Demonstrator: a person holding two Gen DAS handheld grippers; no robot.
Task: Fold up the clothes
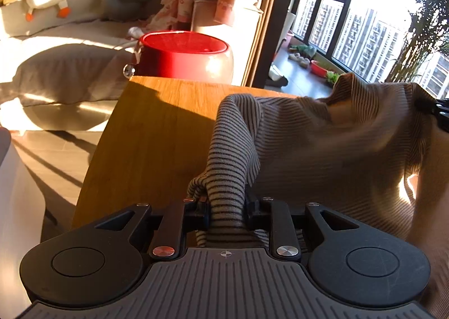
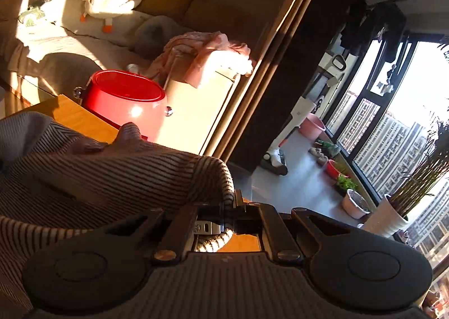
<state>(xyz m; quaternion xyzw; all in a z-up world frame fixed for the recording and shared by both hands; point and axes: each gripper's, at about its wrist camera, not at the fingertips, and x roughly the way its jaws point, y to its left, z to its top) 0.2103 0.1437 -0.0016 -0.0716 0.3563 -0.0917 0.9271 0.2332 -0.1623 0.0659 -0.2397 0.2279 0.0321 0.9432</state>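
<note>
Left claw (image 1: 226, 208) is clenched on a bunched fold of the striped garment (image 1: 322, 145), a grey-beige knit with thin dark stripes; the cloth fills the narrow gap between its two fingers and spills back under the claw body. To the left of this claw lies bare wooden desk (image 1: 157, 134), lit by low sun, and ahead of it past the desk's far edge stands a red pot (image 1: 185, 52). From the pinch, the garment rises ahead and runs off to the right, hanging in a slack sheet whose long axis stretches sideways from one claw toward the other. At the far right edge of the left wrist view a dark piece of hardware, probably the other claw, meets the cloth's upper corner. Right claw (image 2: 228, 211), seen from its own camera, is clamped on a rolled, ribbed edge of the same garment, which loops through its fingers and then spreads away to its left, draped over the desk. So the cloth is held at two points and lifted, mostly clear of the desk, slack between them. A fold likely depends on drawing the two claws apart along that sideways axis to flatten the sheet; neither claw is nearer, since both already grip it.
</note>
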